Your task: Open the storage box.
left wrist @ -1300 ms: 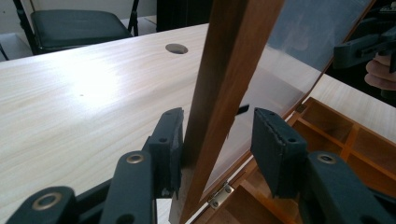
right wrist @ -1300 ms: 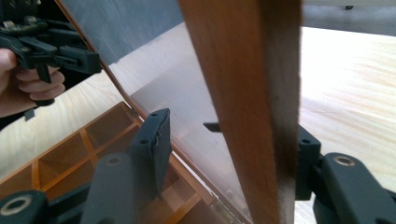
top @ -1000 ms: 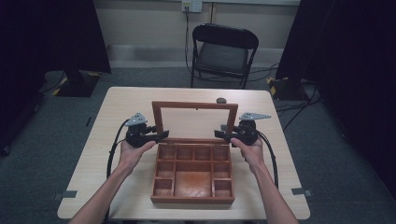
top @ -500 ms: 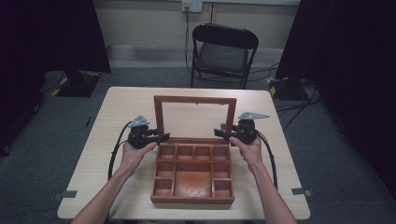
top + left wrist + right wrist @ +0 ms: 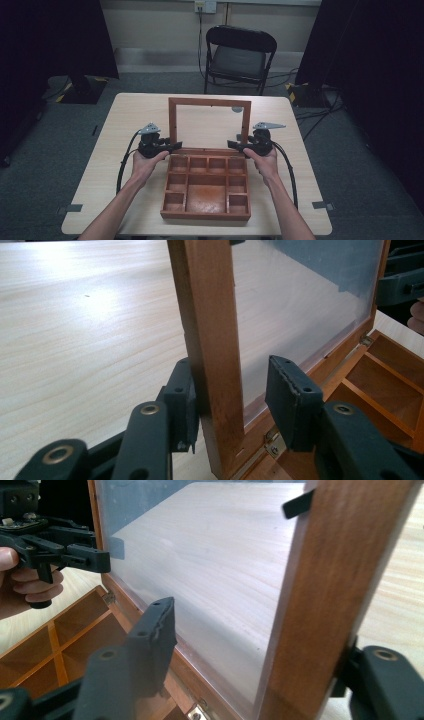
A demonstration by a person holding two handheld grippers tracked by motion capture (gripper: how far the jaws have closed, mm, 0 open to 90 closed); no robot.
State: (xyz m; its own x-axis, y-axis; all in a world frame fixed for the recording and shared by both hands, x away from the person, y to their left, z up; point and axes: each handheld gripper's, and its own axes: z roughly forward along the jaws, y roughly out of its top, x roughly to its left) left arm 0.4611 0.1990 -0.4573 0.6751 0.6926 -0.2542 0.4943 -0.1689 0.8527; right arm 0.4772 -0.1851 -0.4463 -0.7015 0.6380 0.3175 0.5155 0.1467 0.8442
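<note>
A wooden box (image 5: 205, 216) with several empty compartments lies on the table in front of me. Its glass-paned lid (image 5: 209, 102) stands nearly upright on rear hinges. My left gripper (image 5: 172, 146) straddles the lid's left rail (image 5: 210, 340) low down near the hinge. The left gripper (image 5: 232, 385) is open: one jaw rests against the rail's outer face, the other stands clear of the glass. My right gripper (image 5: 235, 145) straddles the lid's right rail (image 5: 330, 590). The right gripper (image 5: 255, 640) is also open, with a wide gap on the inner side.
The light wooden table (image 5: 125, 130) has bare room to the left, right and behind the lid. A small grey object (image 5: 237, 109) lies behind the glass. A black folding chair (image 5: 239, 55) stands beyond the far edge. Cables trail from both grippers.
The lid has swung up and back from a lower tilt to nearly upright. Both grippers stayed at its side rails and shifted only slightly.
</note>
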